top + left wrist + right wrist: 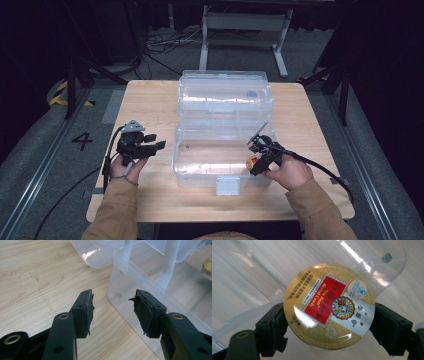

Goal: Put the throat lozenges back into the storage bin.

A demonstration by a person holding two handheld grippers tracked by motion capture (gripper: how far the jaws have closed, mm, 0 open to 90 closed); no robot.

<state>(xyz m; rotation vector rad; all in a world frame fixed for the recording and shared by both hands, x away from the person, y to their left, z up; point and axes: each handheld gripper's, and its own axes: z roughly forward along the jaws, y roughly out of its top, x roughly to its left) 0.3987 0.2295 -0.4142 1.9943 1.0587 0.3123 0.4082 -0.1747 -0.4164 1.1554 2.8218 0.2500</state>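
Observation:
A clear plastic box [220, 150] stands open in the middle of the table, its lid [225, 95] tipped back. My right gripper [257, 162] is shut on a round gold candy tin [329, 306] with a red label, held over the box's right end; the tin [251, 161] shows as a small yellow-red spot in the high view. My left gripper [156, 141] rests open and empty on the table left of the box, its worn pads [88, 312] apart beside the box's clear wall [125, 297].
The wooden table [150, 105] has bare surface left and right of the box. A white latch [227, 185] hangs at the box's front. Cables trail from both grippers. Stands and cables sit on the floor beyond the table.

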